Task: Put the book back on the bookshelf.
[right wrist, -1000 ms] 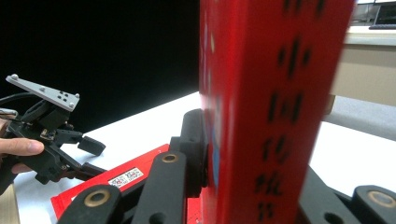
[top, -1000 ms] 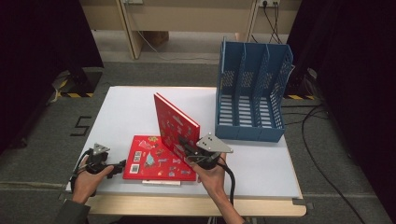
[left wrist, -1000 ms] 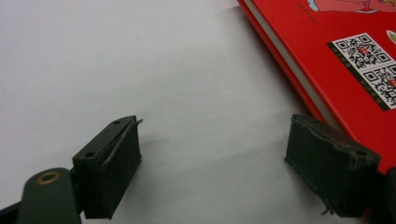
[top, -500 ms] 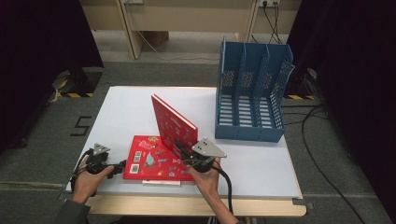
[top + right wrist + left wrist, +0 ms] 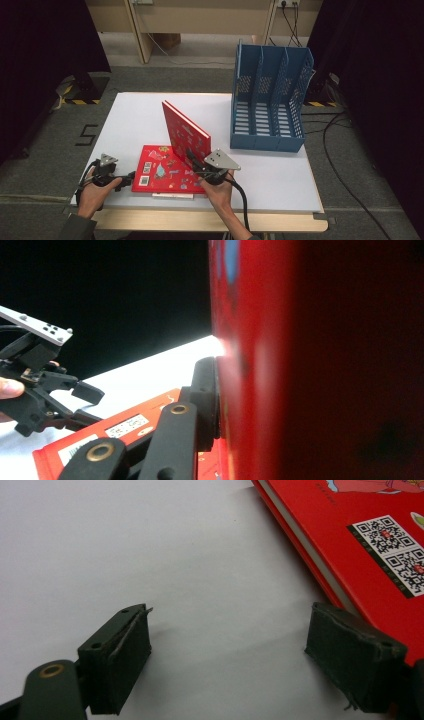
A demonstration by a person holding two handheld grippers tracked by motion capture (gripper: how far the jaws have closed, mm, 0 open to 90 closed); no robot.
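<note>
Right gripper [image 5: 200, 167] clamped on the near lower corner of the upright red book [image 5: 185, 132]; in the right gripper view one pad [image 5: 207, 395] lies flat against its cover. Left gripper [image 5: 129, 176] spread wide and empty, resting on the white table [image 5: 270, 170] just left of the flat red book [image 5: 165, 172].

Risk, as I judge it: my grip is on one corner only, so the tilted book could pivot, slip and slap down onto the flat one, or swing into the blue file rack [image 5: 267, 100] to the right.

Upright book: thin red hardcover, white page edge, small coloured pictures, leaning left, near centre of the table.
</note>
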